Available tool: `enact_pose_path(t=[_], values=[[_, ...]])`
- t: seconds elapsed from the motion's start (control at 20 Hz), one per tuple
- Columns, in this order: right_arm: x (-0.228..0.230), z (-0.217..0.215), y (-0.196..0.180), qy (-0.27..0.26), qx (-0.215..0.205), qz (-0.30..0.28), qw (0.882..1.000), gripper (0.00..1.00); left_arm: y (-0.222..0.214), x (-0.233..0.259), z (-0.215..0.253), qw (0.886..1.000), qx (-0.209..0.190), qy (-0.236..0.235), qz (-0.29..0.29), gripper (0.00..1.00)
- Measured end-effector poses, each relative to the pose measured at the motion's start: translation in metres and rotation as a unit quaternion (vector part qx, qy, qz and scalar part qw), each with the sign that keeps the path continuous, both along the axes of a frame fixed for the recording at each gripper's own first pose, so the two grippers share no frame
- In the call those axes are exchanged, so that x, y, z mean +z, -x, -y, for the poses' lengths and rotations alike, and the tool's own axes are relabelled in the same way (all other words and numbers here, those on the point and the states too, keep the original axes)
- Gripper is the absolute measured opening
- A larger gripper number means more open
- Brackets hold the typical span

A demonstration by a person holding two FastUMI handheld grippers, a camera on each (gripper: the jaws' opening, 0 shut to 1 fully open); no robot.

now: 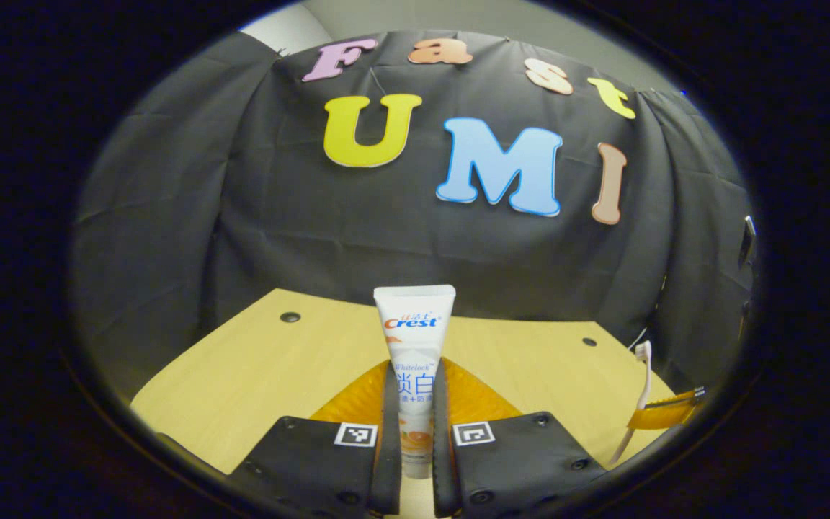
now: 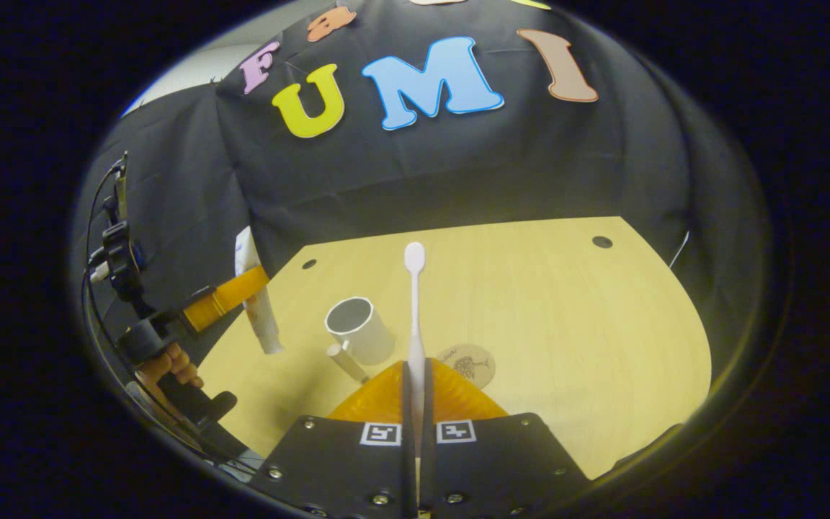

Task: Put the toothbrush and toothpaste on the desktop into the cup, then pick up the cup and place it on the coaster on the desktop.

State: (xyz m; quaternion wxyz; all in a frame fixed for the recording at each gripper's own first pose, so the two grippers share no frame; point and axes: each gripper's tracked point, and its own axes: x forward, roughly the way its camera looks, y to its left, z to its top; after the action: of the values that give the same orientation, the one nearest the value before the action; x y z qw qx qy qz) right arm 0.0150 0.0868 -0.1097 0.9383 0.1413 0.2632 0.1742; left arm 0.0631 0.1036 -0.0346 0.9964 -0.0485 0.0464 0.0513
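Both grippers loaded: left gripper (image 1: 415, 432) clamps toothpaste tube (image 1: 415, 346), right gripper (image 2: 415, 404) clamps toothbrush (image 2: 414, 317), long axis upright. Cup (image 2: 357, 330) sits just left, beyond right gripper; nearer arm.

On the desk (image 2: 566, 303) the cup (image 2: 359, 330) stands just left of the coaster (image 2: 467, 364); both near its front.

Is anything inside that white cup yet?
The cup looks empty: bare inner wall shows, though its bottom is hidden. The toothbrush and toothpaste are each clamped in a gripper.
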Motion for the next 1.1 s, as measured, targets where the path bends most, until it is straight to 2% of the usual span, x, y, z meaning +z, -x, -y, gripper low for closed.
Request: enact_pose_path(t=[0.25, 0.45, 0.75, 0.85, 0.9, 1.1], values=[[0.000, 0.015, 0.005, 0.016, -0.023, 0.001, 1.000, 0.04, -0.044, 0.025, 0.013, 0.998, -0.027, 0.000, 0.059, 0.24], [-0.002, 0.025, 0.008, 0.018, -0.044, -0.004, 0.999, 0.04, -0.075, 0.023, 0.026, 0.996, -0.049, 0.013, 0.079, 0.23], [-0.012, 0.028, 0.013, 0.015, -0.059, -0.024, 0.998, 0.04, -0.108, -0.031, 0.037, 0.997, -0.066, 0.003, 0.038, 0.24], [-0.013, 0.026, 0.011, 0.014, -0.058, -0.026, 0.998, 0.07, -0.113, -0.051, 0.039, 0.997, -0.069, -0.005, 0.018, 0.24], [-0.012, 0.024, 0.010, 0.012, -0.057, -0.027, 0.998, 0.04, -0.115, -0.058, 0.040, 0.998, -0.070, -0.007, 0.008, 0.24], [-0.013, 0.015, 0.005, 0.007, -0.047, -0.030, 0.998, 0.04, -0.118, -0.079, 0.035, 0.997, -0.068, -0.020, -0.024, 0.27]])
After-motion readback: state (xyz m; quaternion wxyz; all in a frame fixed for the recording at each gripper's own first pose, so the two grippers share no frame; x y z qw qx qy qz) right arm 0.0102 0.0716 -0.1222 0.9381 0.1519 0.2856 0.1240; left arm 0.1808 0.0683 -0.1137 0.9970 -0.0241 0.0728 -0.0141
